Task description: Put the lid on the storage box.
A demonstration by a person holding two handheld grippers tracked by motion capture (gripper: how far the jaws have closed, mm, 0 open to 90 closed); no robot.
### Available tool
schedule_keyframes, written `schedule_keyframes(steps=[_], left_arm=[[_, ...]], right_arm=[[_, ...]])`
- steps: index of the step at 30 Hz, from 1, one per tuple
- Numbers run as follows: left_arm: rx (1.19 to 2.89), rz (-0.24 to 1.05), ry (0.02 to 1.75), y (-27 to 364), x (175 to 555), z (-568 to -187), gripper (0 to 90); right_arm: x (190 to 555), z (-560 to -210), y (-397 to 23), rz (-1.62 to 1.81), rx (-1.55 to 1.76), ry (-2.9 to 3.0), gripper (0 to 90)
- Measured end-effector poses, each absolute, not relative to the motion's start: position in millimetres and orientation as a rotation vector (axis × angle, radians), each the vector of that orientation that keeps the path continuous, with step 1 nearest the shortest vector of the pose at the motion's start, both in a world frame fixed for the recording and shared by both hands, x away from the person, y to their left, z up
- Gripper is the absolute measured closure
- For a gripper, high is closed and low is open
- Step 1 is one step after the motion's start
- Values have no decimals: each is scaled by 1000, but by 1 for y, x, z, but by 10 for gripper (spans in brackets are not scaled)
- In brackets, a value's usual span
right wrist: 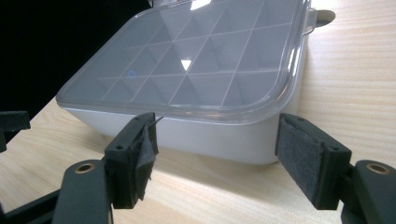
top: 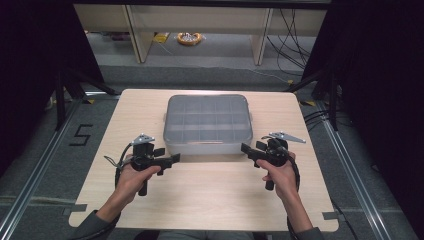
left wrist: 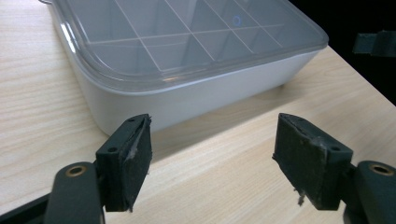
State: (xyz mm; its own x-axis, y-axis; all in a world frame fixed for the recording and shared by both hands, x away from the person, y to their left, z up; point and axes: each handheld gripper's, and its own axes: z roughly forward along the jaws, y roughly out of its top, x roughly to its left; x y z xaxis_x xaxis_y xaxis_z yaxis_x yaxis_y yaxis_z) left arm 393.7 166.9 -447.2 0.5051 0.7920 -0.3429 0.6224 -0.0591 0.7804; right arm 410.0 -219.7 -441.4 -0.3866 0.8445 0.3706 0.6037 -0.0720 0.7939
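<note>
Compartment box (top: 207,125) with clear lid (top: 207,117) sits closed at centre of the high view, on the far half of the wooden table (top: 210,195), latch tab at its left short side. Left gripper (top: 172,159) lies lower left of the box, near its front left corner, not touching; in the left gripper view the jaws stand apart with bare tabletop between them and the box corner (left wrist: 187,70) beyond. Right gripper (top: 245,149) lies lower right of the box, just beside its front right corner; in the right gripper view the jaws stand apart, nothing clamped, box wall (right wrist: 210,135) between and behind them, pads clear of it. Nothing lies between either gripper and the box. Surroundings: grey floor, a "5" marked in tape (top: 81,135) at left, a yellow cable coil (top: 189,38) at top centre, loose black cables (top: 295,35) upper right, pale furniture legs (top: 137,35) at top.
</note>
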Motion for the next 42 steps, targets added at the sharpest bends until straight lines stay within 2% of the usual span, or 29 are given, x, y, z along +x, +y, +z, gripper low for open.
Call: schedule_keyframes(steps=[22,28,33,36,42], left_arm=[[1830,214,1115,149,368,-461,264],[1851,166,1081,154,357,-468,221],[1863,191,1051,162,348,-470,165],[1882,148,1035,165,343,-474,152],[1921,149,1009,165,336,-483,152]], right_arm=[[389,-449,-211,1412,1509,2035,296],[383,-457,-210,1397,1511,2059,292],[378,-460,-210,1377,1518,2085,289],[373,-461,-210,1367,1503,2102,281],[364,-464,-208,1405,1509,2097,226]])
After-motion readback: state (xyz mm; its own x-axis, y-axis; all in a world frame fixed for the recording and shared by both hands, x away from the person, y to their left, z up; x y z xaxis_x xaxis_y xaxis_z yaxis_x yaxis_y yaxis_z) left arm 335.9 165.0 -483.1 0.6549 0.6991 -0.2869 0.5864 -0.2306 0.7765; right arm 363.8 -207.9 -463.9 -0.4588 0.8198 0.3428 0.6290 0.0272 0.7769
